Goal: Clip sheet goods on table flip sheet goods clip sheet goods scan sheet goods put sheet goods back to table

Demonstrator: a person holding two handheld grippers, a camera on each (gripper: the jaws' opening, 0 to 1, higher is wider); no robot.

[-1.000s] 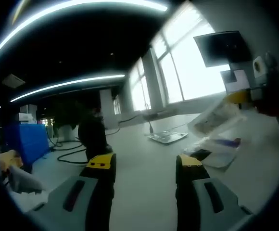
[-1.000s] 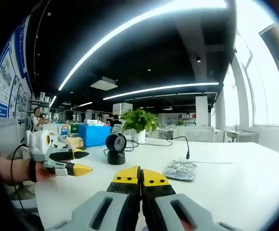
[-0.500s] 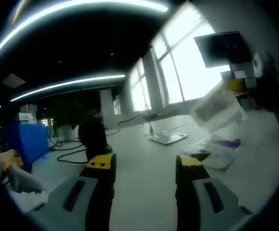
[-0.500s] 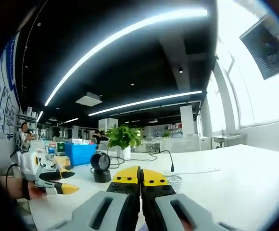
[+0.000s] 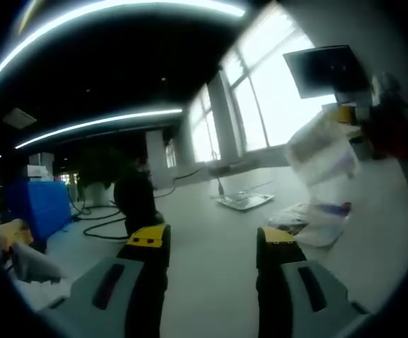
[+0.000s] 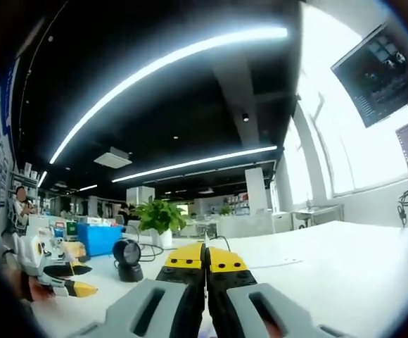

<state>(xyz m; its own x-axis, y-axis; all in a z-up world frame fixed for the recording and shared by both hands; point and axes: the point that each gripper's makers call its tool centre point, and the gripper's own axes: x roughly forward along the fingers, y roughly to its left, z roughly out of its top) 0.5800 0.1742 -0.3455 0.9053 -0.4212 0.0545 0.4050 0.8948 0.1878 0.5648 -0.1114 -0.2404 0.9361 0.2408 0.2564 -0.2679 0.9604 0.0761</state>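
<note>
One packet [image 5: 321,153] pinched in right gripper [image 6: 205,259], lifted above table [image 5: 211,232]; left gripper [image 5: 211,243] gaping, idle. Probably heading for scanner [image 6: 126,252] next.

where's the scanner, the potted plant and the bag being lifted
scanner [image 6: 127,251]: right gripper view, on its round black head
potted plant [image 6: 155,217]: right gripper view, on the leaves
bag [image 5: 323,156]: left gripper view, on the clear plastic middle

A: Left gripper [image 5: 211,243] build?
B: Grey jaw bodies, black inner faces, yellow tips, dark slot on each.
A: Right gripper [image 6: 205,258]?
B: Same grey, yellow-capped. Seen from it, the left's body is white with yellow tips.
</note>
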